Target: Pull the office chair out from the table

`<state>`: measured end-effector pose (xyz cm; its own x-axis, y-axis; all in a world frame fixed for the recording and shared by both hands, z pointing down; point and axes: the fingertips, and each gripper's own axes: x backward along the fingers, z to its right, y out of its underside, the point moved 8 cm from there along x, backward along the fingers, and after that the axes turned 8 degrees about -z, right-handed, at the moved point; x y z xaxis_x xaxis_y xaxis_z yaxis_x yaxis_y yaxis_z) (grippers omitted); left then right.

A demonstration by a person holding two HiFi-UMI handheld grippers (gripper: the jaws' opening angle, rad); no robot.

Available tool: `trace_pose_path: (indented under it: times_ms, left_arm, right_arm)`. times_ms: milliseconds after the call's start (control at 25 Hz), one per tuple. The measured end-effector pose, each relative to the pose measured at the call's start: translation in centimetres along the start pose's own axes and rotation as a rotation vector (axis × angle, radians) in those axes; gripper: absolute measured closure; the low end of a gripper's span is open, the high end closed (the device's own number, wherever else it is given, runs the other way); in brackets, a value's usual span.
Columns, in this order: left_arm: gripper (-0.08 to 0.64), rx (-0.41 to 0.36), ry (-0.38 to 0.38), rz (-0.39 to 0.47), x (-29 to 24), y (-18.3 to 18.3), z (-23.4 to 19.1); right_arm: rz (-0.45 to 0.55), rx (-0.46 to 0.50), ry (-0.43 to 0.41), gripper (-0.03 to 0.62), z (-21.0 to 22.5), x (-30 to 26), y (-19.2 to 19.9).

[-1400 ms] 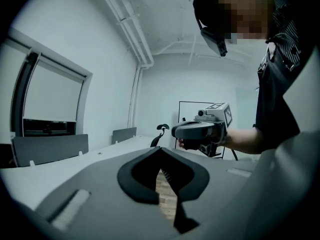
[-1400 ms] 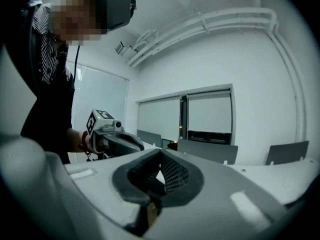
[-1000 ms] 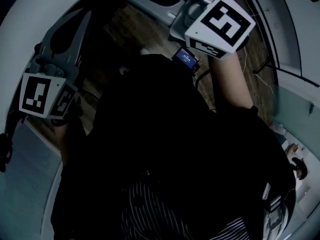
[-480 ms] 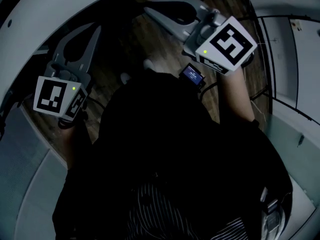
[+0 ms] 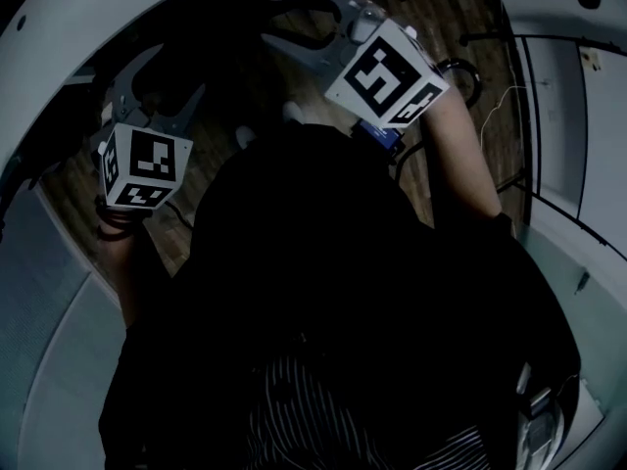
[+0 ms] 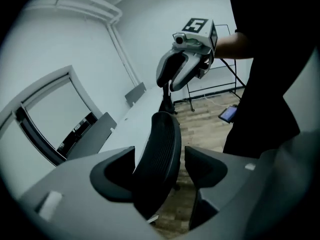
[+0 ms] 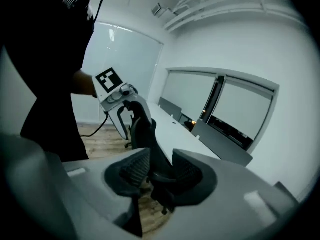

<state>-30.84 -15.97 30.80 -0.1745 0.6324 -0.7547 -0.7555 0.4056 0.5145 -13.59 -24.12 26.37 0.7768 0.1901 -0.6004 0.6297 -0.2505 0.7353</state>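
A black mesh office chair (image 6: pixel 159 156) stands at the long white table (image 6: pixel 131 121), its back seen edge-on. My left gripper (image 6: pixel 160 173) has its jaws opening, with the back's edge between them and a gap on the right side. In the right gripper view the chair (image 7: pixel 142 129) shows from its other side. The right gripper (image 7: pixel 161 171) is also opening, with a dark part of the chair in the gap between its jaws. In the head view the left gripper (image 5: pixel 155 74) and right gripper (image 5: pixel 299 18) point up into the dark space by the table (image 5: pixel 69 23).
Grey divider panels (image 6: pixel 94 134) stand along the table, and another chair (image 6: pixel 167 104) sits at its far end. A lit tablet (image 6: pixel 228 113) lies on the wood floor (image 6: pixel 205 129) beside a black stand (image 6: pixel 222 81). The person's dark body fills the head view's middle.
Both grippers have moved toward the top of the head view and rolled, their marker cubes turning. Their jaws, together before, now stand apart.
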Motion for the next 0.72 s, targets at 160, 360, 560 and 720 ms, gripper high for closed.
trace_pose_path:
  times_ms: [160,360,560,720]
  left_arm:
    - [0.235,-0.08,-0.018,-0.078,-1.5,0.3,0.5]
    - [0.223,-0.116,-0.019,-0.1,-4.0,1.0,0.8]
    - [0.213,-0.142,-0.033,-0.099,-5.0,1.4,1.0]
    - [0.198,-0.174,-0.05,-0.151,-5.8,1.9,0.9]
  right_arm:
    - [-0.084,0.14,-0.023,0.389,-1.6,-2.0,0.2]
    - [-0.193,0.335,-0.007,0.348,-2.7,-5.0,0.9]
    - [-0.25,0.458,0.007,0.345,-4.2,-7.4,1.2]
    - [-0.324,0.565,-0.041,0.345,-4.8,-9.8,1.8]
